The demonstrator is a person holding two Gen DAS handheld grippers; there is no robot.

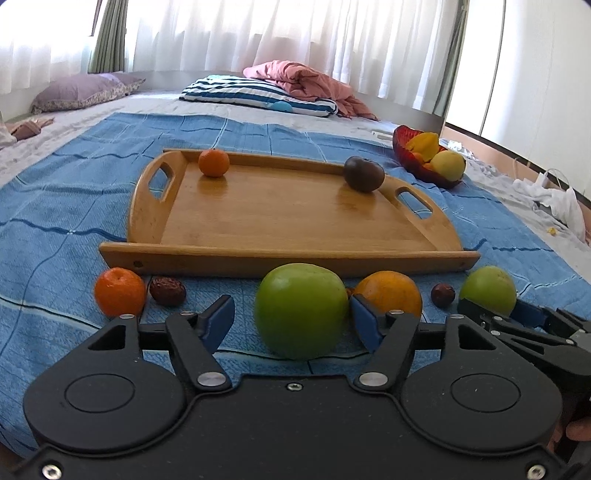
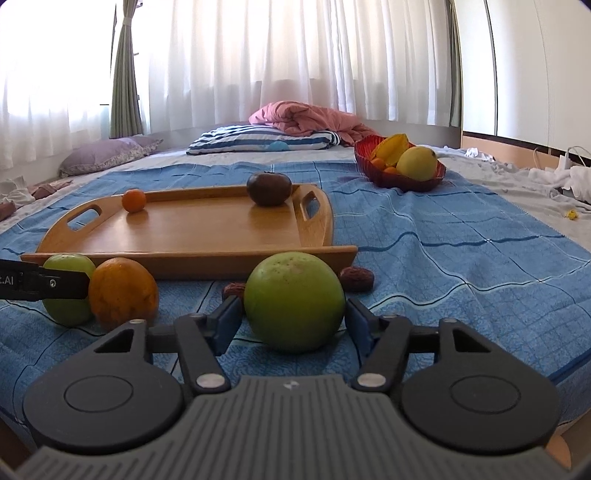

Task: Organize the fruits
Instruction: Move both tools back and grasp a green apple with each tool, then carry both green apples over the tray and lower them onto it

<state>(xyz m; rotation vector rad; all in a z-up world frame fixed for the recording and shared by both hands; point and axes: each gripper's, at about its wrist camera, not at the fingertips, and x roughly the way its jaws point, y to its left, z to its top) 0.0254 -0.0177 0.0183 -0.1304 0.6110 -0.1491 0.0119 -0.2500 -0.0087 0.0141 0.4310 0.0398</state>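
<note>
Left gripper [image 1: 291, 314]: jaws part-way apart around a green apple [image 1: 301, 310] on the blue blanket [image 1: 55, 206]; the right pad looks to touch the skin, the left pad shows a gap, so not yet clamped.
Right gripper [image 2: 291, 317]: jaws straddle a second green fruit [image 2: 294, 301]; both blue pads sit at its sides, though I cannot tell for sure whether they press on it.
Beside the left gripper: a large orange [image 1: 389, 293] just right of the apple, touching or nearly so, close against the right finger; a mandarin [image 1: 120, 291] and a red date [image 1: 168, 291] to the left.
Between the grippers: another date [image 1: 442, 294], small and dark.
Behind the right fruit: two dates, one [image 2: 356, 278] to the right and one [image 2: 233, 290] partly hidden on the left.
In the way: the tray's [image 1: 288, 260] near wall rises straight behind the row of fruit.
On the tray: a small mandarin [image 1: 213, 162] in the far left corner, a dark round fruit [image 1: 364, 173] in the far right corner; the middle is bare wood.
Farther right: a red bowl [image 2: 376, 171] with a yellow fruit [image 2: 417, 162], starfruit and small oranges, well apart from the tray.
Far end of the bed: a striped pillow [image 1: 258, 94], a pink quilt [image 1: 314, 83], a purple pillow [image 1: 81, 90], white curtains [image 1: 277, 33] behind.
</note>
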